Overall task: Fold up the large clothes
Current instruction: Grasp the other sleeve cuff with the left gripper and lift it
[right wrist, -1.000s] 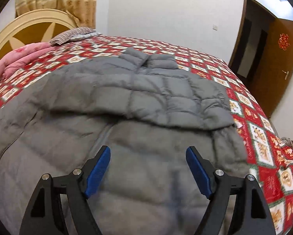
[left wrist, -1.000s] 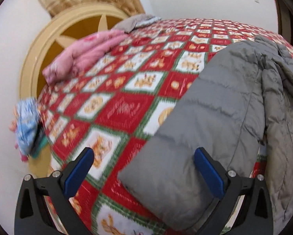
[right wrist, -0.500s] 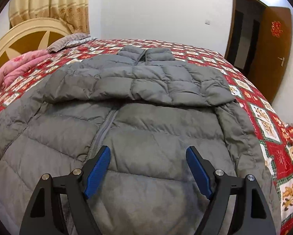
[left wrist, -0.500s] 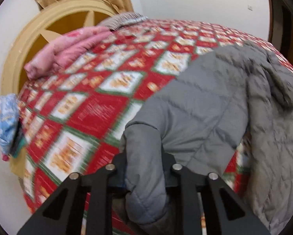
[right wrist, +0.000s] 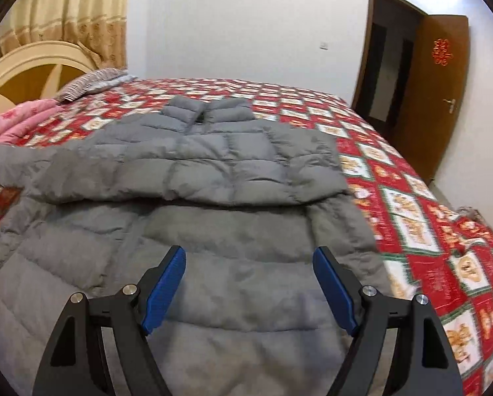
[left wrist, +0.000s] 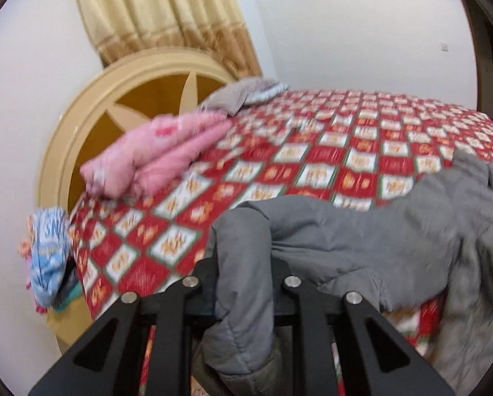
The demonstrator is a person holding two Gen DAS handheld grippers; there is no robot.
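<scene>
On the bed [right wrist: 411,198], the grey jacket [right wrist: 213,171] lies front up, collar toward the headboard [left wrist: 91,125]. One sleeve [right wrist: 193,178] is already folded across the chest, cuff pointing to the left of the right wrist view. That fold looks complete.

My left gripper [left wrist: 245,283] has just closed its jaws and now pinches the cuff end of the other sleeve [left wrist: 345,231]. The fabric bunches between the jaws and hangs below them. This sleeve is raised off the bedspread and stretches back toward the jacket body. I judge this to be the second sleeve fold, just begun.

My right gripper [right wrist: 248,292] hovers over the lower front panel with fingers spread wide, gripping nothing.

Remaining, as I judge it:
- lay the held sleeve across the chest;
- fold the body hem to collar;
- flatten the stack.

Roughly a third of the task is done.
</scene>
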